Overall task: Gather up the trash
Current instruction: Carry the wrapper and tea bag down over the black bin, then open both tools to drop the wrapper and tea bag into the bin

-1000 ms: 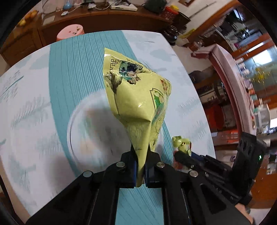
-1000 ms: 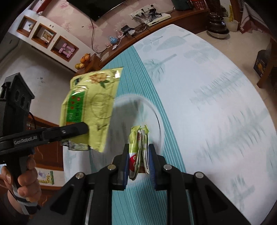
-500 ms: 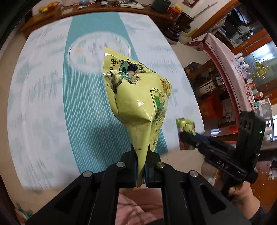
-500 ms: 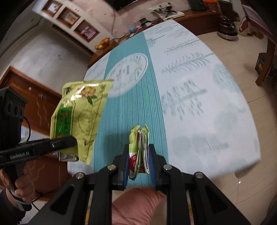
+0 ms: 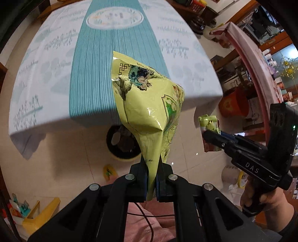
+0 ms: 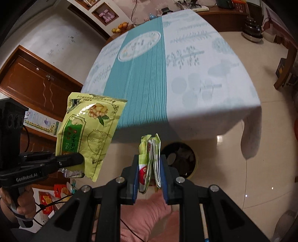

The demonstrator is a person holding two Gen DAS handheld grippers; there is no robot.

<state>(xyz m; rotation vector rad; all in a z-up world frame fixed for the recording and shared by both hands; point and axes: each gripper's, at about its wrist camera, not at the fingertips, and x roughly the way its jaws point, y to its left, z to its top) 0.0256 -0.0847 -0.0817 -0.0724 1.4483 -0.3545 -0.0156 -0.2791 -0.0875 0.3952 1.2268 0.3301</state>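
Left tongs clamping yellow bag, right tongs clamping folded wrapper, both hanging above bin beside bench.

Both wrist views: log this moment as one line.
left tool: shut on yellow-green bag | right tool: shut on folded wrapper | bin: on floor beside table

Table carries a white cloth with a teal striped centre band and a pale oval medallion towards its far end. Wooden door stands left of the table. Fruit bowl sits on a sideboard beyond the table. Orange-red bucket stands right of the table, on the tiled floor.
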